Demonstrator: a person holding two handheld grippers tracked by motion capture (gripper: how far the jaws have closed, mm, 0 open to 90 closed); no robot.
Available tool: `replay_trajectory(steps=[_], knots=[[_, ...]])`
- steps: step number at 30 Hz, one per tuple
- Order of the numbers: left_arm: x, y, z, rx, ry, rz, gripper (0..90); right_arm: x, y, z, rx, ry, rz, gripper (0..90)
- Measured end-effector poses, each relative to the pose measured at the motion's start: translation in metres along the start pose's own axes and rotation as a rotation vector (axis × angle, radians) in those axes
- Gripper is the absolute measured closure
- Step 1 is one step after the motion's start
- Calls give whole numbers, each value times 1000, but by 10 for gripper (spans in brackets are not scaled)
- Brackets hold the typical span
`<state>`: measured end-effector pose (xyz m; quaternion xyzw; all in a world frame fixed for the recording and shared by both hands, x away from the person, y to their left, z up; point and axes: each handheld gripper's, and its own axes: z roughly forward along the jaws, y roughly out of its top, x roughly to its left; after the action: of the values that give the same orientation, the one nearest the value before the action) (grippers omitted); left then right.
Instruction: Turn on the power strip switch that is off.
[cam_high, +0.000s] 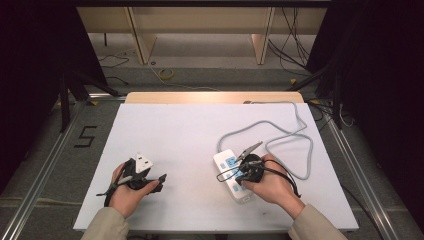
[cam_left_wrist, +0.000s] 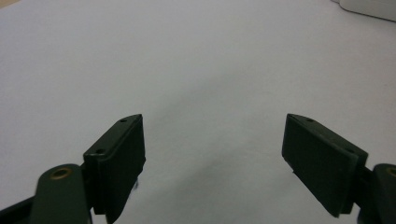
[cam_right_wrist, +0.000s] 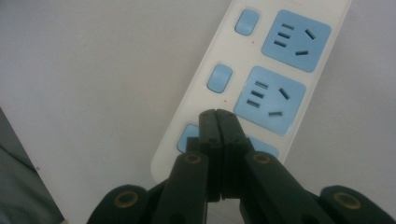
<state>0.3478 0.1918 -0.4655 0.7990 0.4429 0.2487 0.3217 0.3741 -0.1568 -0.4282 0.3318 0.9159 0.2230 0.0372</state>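
A white power strip (cam_high: 223, 161) with blue sockets and blue switches lies right of the table's middle, its grey cable (cam_high: 306, 150) looping off to the back right. My right gripper (cam_high: 238, 175) hovers over the strip. In the right gripper view its jaws (cam_right_wrist: 217, 115) are shut flat against each other with nothing between them. Their tips sit by a blue switch (cam_right_wrist: 188, 138) near the closest end of the power strip (cam_right_wrist: 201, 93); contact cannot be told. My left gripper (cam_high: 161, 180) rests low at the front left, open and empty (cam_left_wrist: 212, 149), over bare table.
The white table top (cam_high: 175, 130) has free room across its left and middle. A wooden edge (cam_high: 210, 97) runs along its far side. Beyond it are floor cables and shelving legs. A corner of the power strip (cam_left_wrist: 369, 7) shows far ahead of the left jaws.
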Motion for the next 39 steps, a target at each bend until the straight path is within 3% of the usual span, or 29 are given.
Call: replay_trajectory(steps=[21, 39], knots=[[-1, 0, 1, 3, -2, 2, 217, -25, -24, -16, -90, -47, 55, 858], [-3, 0, 2, 5, -8, 0, 219, -44, -44, -22, -125, -84, 123, 796]])
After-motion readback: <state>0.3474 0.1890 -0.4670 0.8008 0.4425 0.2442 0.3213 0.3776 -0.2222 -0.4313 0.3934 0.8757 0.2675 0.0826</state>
